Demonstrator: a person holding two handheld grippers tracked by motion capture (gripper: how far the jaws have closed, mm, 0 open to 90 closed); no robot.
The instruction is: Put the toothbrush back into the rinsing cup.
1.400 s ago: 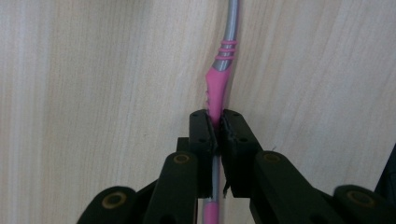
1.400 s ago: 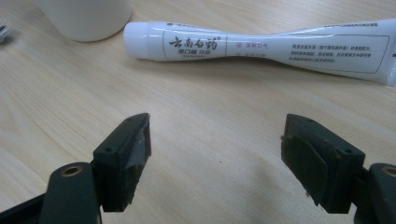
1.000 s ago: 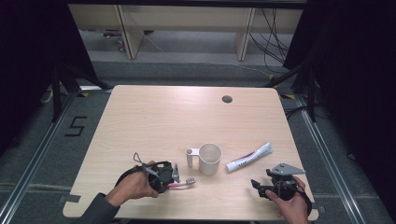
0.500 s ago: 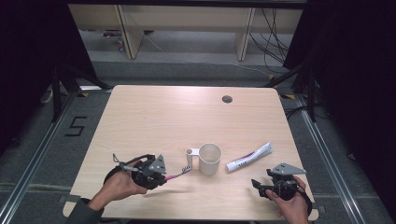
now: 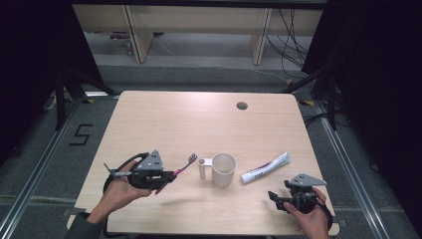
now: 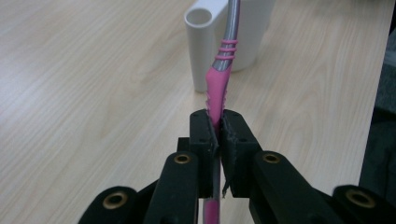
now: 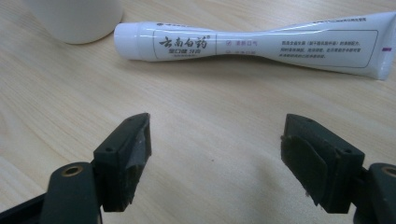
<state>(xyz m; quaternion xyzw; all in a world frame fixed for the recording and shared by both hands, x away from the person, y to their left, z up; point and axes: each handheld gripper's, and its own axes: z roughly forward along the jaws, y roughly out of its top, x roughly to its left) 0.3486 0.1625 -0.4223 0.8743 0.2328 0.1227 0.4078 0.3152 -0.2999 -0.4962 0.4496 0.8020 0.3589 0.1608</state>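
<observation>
At the near left edge of the table [image 5: 149, 114], the left gripper [image 5: 170, 175] clamps a pink toothbrush [image 6: 217, 88] by its handle, head aimed at the white cup [image 5: 223, 169]. Raise it above the cup's side tube [image 6: 199, 42], then tip the brush in upright. The right gripper [image 7: 217, 154] hovers with jaws wide apart, empty. Beyond it lies a toothpaste tube [image 7: 261, 44], clear of the path.
</observation>
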